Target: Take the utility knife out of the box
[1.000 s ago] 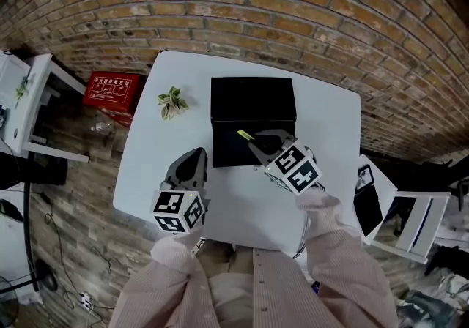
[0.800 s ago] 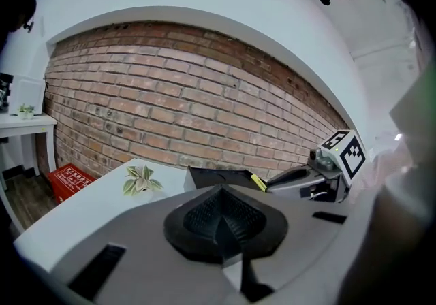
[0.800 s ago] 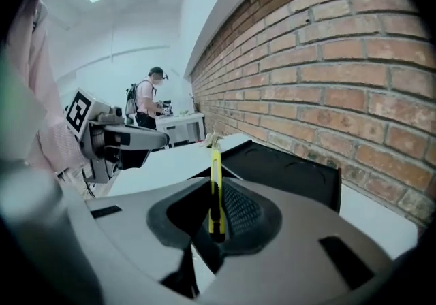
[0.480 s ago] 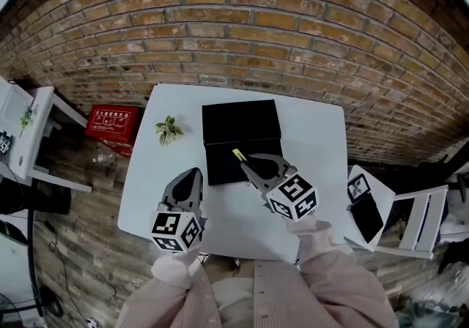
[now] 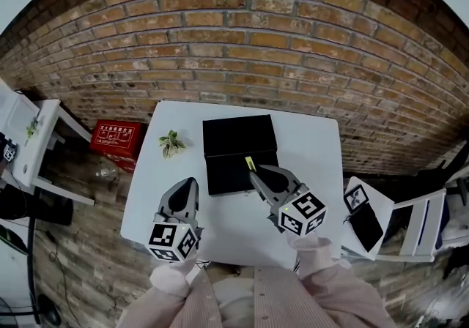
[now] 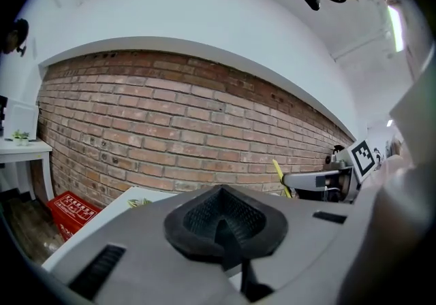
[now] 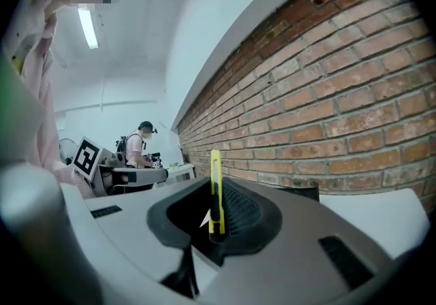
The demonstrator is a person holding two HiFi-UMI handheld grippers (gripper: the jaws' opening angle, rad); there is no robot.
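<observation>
My right gripper [image 7: 214,220] has its jaws nipped onto the yellow utility knife [image 7: 215,191], which stands upright between the pads with its top poking above them, held up out of the black box [image 5: 238,136]. That box lies open on the white table [image 5: 315,173] just beyond my jaws, lid flat at the wall side, and its inside is too dark for me to tell what it holds. My left gripper [image 5: 183,191] hangs beside the box with its jaws together on nothing.
</observation>
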